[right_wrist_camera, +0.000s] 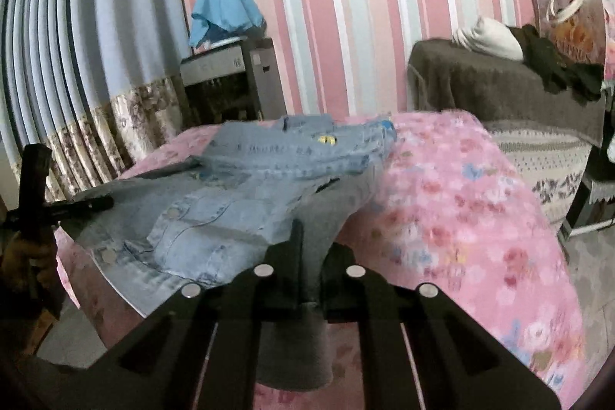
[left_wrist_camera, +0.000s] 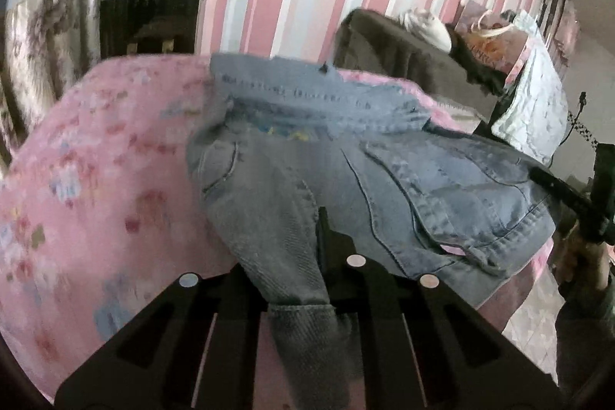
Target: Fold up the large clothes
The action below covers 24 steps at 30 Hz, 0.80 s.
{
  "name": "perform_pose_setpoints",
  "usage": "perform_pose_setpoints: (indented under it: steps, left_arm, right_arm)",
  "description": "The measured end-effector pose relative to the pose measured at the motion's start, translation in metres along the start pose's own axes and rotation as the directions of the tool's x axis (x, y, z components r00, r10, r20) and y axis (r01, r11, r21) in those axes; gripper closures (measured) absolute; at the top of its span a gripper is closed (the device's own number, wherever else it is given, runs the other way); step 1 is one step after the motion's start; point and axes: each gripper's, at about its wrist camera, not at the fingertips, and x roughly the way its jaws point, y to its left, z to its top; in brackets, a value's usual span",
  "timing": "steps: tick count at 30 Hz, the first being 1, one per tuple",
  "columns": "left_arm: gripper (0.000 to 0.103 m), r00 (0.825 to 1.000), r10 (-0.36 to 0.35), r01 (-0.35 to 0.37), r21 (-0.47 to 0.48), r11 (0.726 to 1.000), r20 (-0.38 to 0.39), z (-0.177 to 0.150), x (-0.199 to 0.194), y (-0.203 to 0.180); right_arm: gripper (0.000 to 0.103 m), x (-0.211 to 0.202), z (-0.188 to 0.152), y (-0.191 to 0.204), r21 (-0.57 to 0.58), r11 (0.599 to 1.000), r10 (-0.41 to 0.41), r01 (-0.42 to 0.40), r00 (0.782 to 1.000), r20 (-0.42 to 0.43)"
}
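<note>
A light blue denim jacket [left_wrist_camera: 346,156] lies spread on a bed with a pink floral cover [left_wrist_camera: 96,179]. My left gripper [left_wrist_camera: 307,248] is shut on one jacket sleeve [left_wrist_camera: 300,256], whose cuff hangs down between the fingers. My right gripper [right_wrist_camera: 311,256] is shut on the other sleeve [right_wrist_camera: 323,218], with its cuff hanging below the jaws. The jacket [right_wrist_camera: 246,187] and the pink cover [right_wrist_camera: 461,198] also show in the right wrist view. The right gripper also shows in the left wrist view [left_wrist_camera: 599,202] at the far right edge, and the left gripper in the right wrist view [right_wrist_camera: 34,198] at the far left.
A grey-covered sofa [right_wrist_camera: 499,95] with a white cushion, dark clothes and a gift bag stands at the back right. A grey appliance [right_wrist_camera: 226,79] with a blue cloth on top stands against the striped wall. Curtains [right_wrist_camera: 77,83] hang at the left.
</note>
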Motion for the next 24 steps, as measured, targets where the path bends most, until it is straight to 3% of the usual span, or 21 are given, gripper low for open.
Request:
perform_pose_setpoints:
  steps: [4,8,12,15,24]
  left_arm:
    - [0.097,1.0,0.004,-0.004,-0.009,1.0,-0.031,-0.019,0.006,0.003]
    - [0.097,1.0,0.017,-0.017,0.023,1.0,0.008,-0.001,0.001,0.004]
    - [0.096,0.998,0.035,-0.039,0.066,0.997,0.052,0.041,0.007,0.003]
    - [0.096,0.997,0.03,-0.033,0.039,0.999,0.072,0.077,0.023,0.009]
    - [0.095,0.997,0.05,-0.054,0.076,0.996,0.066,0.179,0.091,0.026]
  right_arm:
    - [0.096,0.0,-0.017,-0.008,0.061,0.998,0.022,-0.021,1.0,-0.02]
    - [0.096,-0.002,-0.003,-0.005,0.042,0.999,0.032,-0.032,0.999,0.005]
    - [0.096,0.007,0.026,-0.002,0.025,1.0,0.016,-0.017,0.998,0.055]
    - [0.096,0.025,0.055,-0.001,0.03,1.0,0.007,-0.009,0.997,0.082]
    - [0.096,0.098,0.139,-0.019,-0.006,1.0,-0.029,0.029,0.995,0.1]
